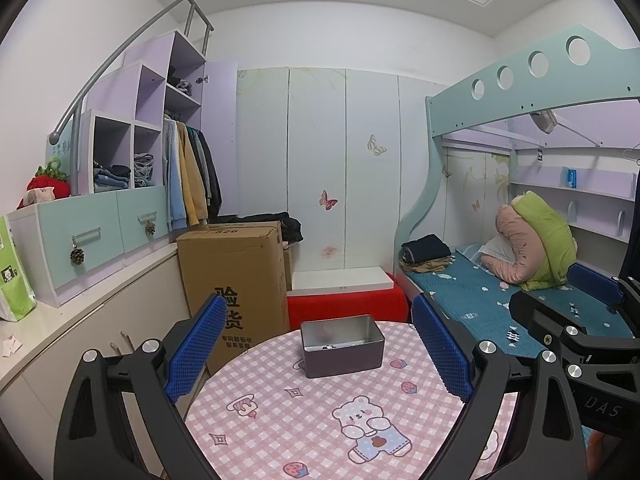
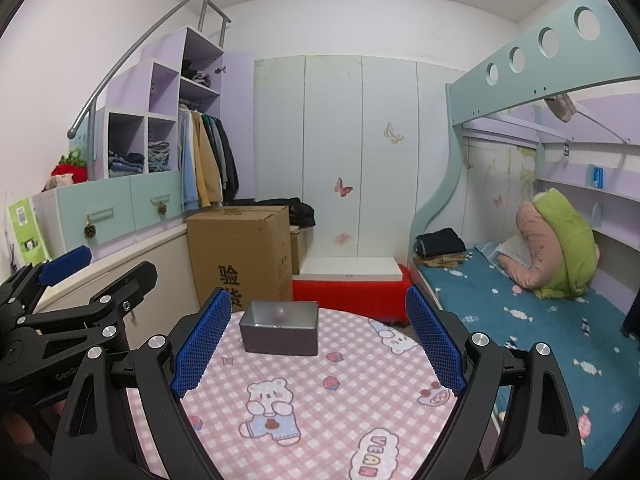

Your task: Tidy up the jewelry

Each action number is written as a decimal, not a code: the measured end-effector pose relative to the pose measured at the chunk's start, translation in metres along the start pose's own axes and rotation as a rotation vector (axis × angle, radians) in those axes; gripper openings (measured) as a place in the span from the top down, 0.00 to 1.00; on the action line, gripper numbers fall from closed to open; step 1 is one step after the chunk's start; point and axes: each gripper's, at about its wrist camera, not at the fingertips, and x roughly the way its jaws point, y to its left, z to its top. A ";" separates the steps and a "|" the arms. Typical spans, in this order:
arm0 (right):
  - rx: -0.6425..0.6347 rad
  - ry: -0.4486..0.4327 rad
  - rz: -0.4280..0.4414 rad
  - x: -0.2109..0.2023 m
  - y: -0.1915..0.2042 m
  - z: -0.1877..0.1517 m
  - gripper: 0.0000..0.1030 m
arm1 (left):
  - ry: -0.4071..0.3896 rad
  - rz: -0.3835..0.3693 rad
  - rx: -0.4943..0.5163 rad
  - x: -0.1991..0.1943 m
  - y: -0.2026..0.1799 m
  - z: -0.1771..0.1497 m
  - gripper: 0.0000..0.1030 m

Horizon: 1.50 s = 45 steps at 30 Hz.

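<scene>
A grey metal tin box (image 1: 342, 346) stands open on the far side of a round table with a pink checked cloth (image 1: 320, 420). A small dark piece of jewelry (image 1: 329, 346) lies inside it. My left gripper (image 1: 320, 354) is open and empty, held above the table short of the box. My right gripper (image 2: 316, 344) is open and empty too, with the box (image 2: 280, 333) ahead of it, slightly left. The right gripper shows at the right edge of the left wrist view (image 1: 592, 320). The left gripper shows at the left edge of the right wrist view (image 2: 68, 280).
A tall cardboard box (image 1: 236, 280) stands behind the table on the left, a red stool (image 1: 348, 304) behind it. A bunk bed (image 1: 500, 300) with a blue sheet runs along the right. Cabinets and hanging clothes (image 1: 188, 176) line the left wall.
</scene>
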 end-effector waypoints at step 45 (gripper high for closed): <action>0.007 0.008 0.006 0.001 0.002 -0.005 0.16 | -0.003 0.000 0.007 0.002 0.002 0.000 0.12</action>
